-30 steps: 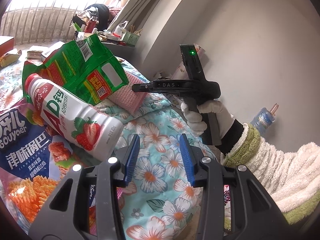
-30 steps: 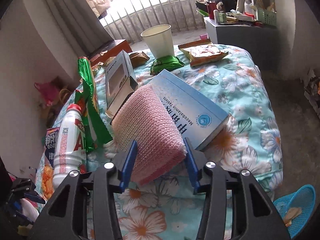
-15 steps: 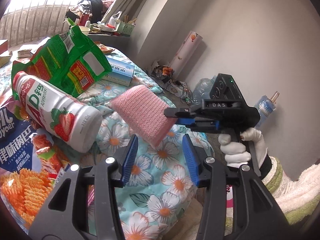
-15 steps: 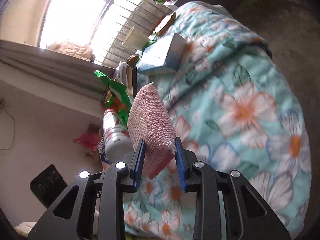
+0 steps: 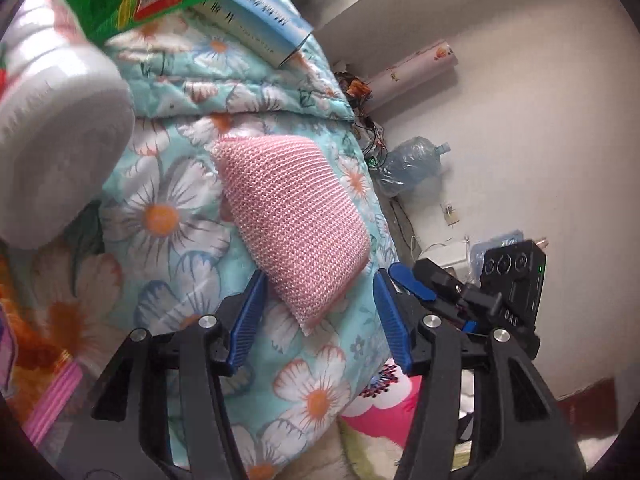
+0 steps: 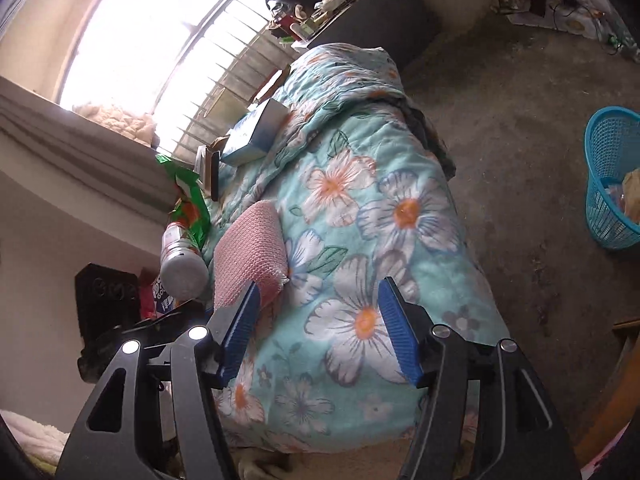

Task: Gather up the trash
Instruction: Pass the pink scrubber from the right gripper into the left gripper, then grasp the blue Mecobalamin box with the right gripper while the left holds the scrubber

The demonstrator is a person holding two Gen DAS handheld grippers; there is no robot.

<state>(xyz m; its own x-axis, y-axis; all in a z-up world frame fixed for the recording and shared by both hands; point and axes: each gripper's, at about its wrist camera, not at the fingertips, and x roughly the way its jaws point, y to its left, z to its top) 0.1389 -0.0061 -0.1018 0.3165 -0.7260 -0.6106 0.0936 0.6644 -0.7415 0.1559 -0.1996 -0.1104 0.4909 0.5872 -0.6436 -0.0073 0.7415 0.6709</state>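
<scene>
While most of the litter still lies on the bed [image 6: 400,208], my task is barely begun: the pink knitted pad [image 5: 292,220] rests on the quilt between my left tongs [image 5: 316,312], whose jaws have just been widening, untouched; my right tongs [image 6: 316,320] have just spread and hold nothing. The blue basket [image 6: 600,184] on the floor holds a few scraps.
</scene>
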